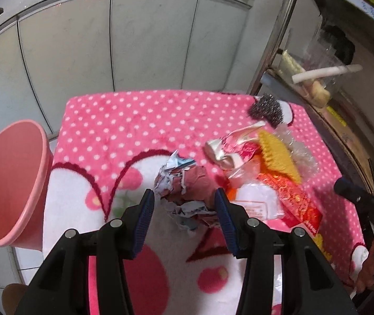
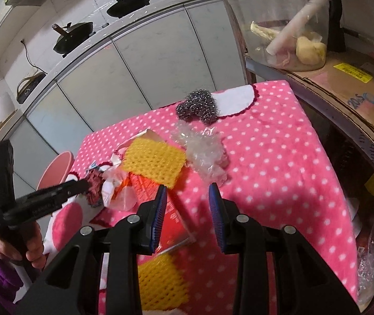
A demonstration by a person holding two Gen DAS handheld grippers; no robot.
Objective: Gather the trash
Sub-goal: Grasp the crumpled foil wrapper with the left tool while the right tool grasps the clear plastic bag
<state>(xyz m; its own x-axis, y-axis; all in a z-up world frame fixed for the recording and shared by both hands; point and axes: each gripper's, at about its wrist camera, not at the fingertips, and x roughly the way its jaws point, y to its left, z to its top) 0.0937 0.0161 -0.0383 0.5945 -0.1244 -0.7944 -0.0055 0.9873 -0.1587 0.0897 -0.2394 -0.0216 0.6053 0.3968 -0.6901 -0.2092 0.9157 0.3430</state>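
Observation:
A crumpled red and white paper ball lies on the pink dotted blanket. My left gripper is open with its blue pads on either side of the ball. To its right lies a pile: a cream wrapper, yellow foam netting, clear plastic, a red packet and a steel scourer. My right gripper is open and empty above the blanket, just before the yellow netting and clear plastic. The left gripper shows at the left there.
A pink bin stands off the blanket's left edge. Grey cabinet doors run behind. A shelf with a cardboard sheet and a clear container borders the right side. A second yellow netting piece lies near the front.

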